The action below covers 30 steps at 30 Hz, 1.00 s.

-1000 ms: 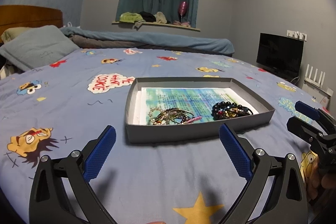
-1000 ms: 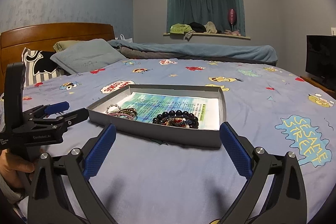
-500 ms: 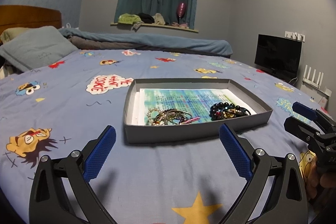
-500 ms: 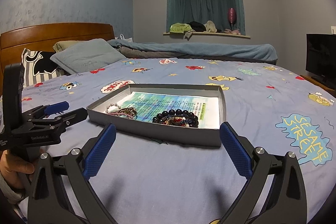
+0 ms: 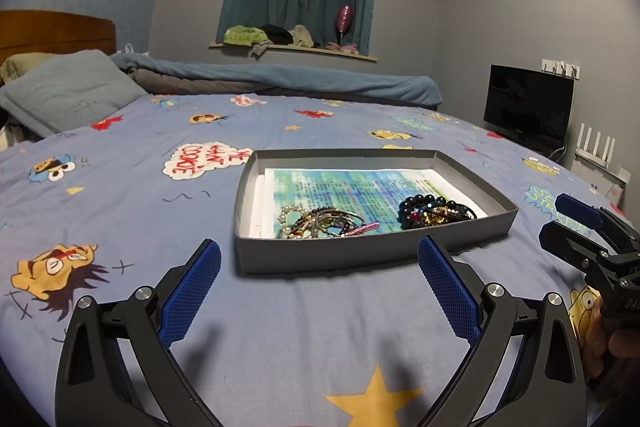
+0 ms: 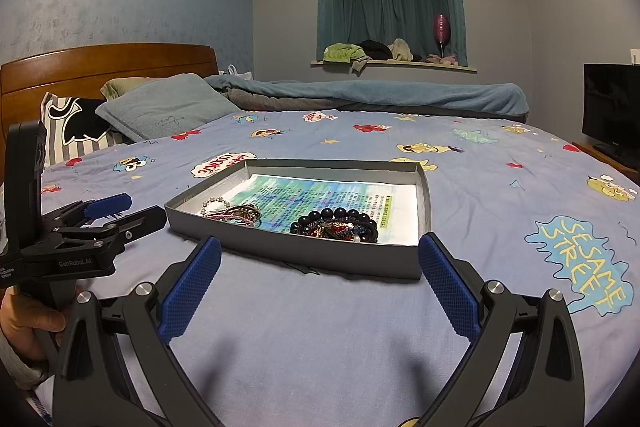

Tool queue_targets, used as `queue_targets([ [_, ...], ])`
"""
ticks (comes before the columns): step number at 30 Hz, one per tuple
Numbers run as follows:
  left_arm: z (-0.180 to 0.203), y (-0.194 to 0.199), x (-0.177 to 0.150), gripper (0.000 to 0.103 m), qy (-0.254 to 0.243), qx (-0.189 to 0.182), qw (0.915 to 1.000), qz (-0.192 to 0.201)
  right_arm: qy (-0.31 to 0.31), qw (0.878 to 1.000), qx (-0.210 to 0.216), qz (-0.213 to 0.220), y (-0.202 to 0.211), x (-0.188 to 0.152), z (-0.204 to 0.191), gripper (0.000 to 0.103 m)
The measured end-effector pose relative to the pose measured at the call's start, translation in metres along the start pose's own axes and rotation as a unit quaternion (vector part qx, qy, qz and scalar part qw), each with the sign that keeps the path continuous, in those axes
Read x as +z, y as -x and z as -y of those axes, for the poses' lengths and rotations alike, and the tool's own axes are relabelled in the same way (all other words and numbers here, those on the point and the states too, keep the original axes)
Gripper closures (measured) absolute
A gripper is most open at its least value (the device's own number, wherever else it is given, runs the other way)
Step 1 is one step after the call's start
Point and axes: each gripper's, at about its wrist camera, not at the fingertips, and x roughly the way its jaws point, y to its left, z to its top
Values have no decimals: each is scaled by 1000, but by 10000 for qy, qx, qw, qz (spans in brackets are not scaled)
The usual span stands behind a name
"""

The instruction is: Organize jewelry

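Note:
A shallow grey box lid (image 5: 360, 253) (image 6: 328, 259) lies on the bed, lined with a printed paper sheet (image 5: 352, 187). In it are a tangle of thin bracelets with a pearl strand (image 5: 320, 221) (image 6: 232, 211) and a pile of dark bead bracelets (image 5: 434, 211) (image 6: 340, 225). My left gripper (image 5: 320, 283) is open and empty, just short of the lid's near wall. My right gripper (image 6: 320, 279) is open and empty, also in front of the lid. Each gripper shows in the other's view: the right (image 5: 576, 231), the left (image 6: 120, 215).
The bed has a blue cartoon-print sheet (image 5: 120, 227). Pillows (image 6: 160, 111) and a wooden headboard (image 6: 100, 63) are at the left, a rolled blue blanket (image 5: 280, 79) at the far side. A TV (image 5: 528, 107) stands to the right.
Both grippers have moved slightly; the lid sits a little lower and nearer in both views. Both stay open and empty.

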Motion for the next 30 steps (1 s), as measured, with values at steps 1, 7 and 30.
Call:
queue_targets([
  [1,0,0,0,5,1,0,10000,-1,-1,10000,-2,-1,0,0,0,6],
  [7,0,0,0,5,0,1,10000,-3,2,10000,-3,-4,0,0,0,6],
  [30,2,0,0,5,-41,-66,10000,5,-6,10000,-2,-6,0,0,0,6],
])
